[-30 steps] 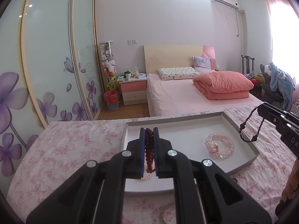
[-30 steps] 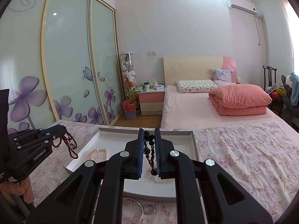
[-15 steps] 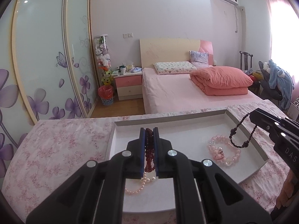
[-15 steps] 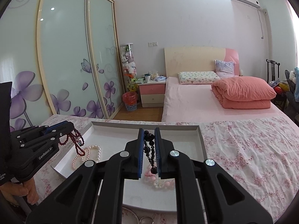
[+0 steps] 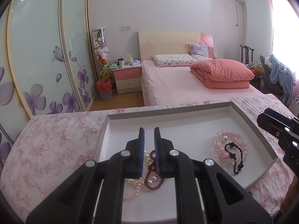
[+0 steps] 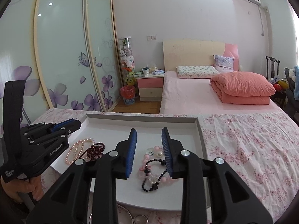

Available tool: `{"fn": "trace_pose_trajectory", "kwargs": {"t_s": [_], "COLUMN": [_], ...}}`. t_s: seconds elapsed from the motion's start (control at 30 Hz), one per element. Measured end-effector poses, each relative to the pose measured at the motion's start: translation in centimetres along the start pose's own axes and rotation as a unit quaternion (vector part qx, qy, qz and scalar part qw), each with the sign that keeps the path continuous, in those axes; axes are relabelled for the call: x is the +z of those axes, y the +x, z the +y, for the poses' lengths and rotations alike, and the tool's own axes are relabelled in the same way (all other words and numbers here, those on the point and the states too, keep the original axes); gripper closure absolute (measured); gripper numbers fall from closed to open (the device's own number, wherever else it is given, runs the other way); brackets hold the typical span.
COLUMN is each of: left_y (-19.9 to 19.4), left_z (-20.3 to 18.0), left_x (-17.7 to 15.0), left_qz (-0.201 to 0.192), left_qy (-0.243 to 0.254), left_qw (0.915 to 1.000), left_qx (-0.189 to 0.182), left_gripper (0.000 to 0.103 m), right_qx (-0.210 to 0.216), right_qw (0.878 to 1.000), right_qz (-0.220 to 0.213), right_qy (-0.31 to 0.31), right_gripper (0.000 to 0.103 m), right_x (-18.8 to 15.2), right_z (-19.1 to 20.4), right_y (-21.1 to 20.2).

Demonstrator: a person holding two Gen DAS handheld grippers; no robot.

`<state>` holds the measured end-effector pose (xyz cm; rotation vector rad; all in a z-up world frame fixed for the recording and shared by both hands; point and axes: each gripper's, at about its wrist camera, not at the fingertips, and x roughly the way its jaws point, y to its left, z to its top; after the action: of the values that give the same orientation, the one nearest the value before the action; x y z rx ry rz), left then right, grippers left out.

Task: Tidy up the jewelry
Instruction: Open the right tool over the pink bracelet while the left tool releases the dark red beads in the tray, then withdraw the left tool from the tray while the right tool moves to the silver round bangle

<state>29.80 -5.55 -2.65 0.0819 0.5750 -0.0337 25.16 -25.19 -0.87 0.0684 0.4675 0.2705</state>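
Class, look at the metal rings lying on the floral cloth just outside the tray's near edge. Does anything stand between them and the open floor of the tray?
Only the tray's low near wall stands between; the metal rings would have to be lifted over it. The right gripper, jaws opening with nothing between them, hangs above the black bead strand.

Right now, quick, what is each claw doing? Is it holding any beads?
Left gripper: jaws opening, nothing held; red beads lie in the tray.
Right gripper: jaws opening, nothing held; black beads lie in the tray.
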Motion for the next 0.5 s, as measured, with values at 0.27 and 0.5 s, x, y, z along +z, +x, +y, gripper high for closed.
{"fn": "trace_pose_trajectory", "kwargs": {"t_s": [0.27,0.5], "left_y": [-2.8,-6.1], "left_z": [1.7,4.1], "left_x": [0.3,-1.0], "left_qz": [-0.02,-0.024], "left_qy": [-0.01,-0.017], "left_qw": [0.9998,0.9994], "left_qx": [0.0,0.018], "left_gripper": [0.09,0.085], "right_qx": [-0.003,0.001], "right_qw": [1.0,1.0], "right_qz": [0.008,0.018], "right_qy": [-0.005,0.001], "right_gripper": [0.074,0.074], "right_x": [-1.0,-2.2], "right_z": [-0.2,-0.4], "right_y": [-1.9,-3.8]}}
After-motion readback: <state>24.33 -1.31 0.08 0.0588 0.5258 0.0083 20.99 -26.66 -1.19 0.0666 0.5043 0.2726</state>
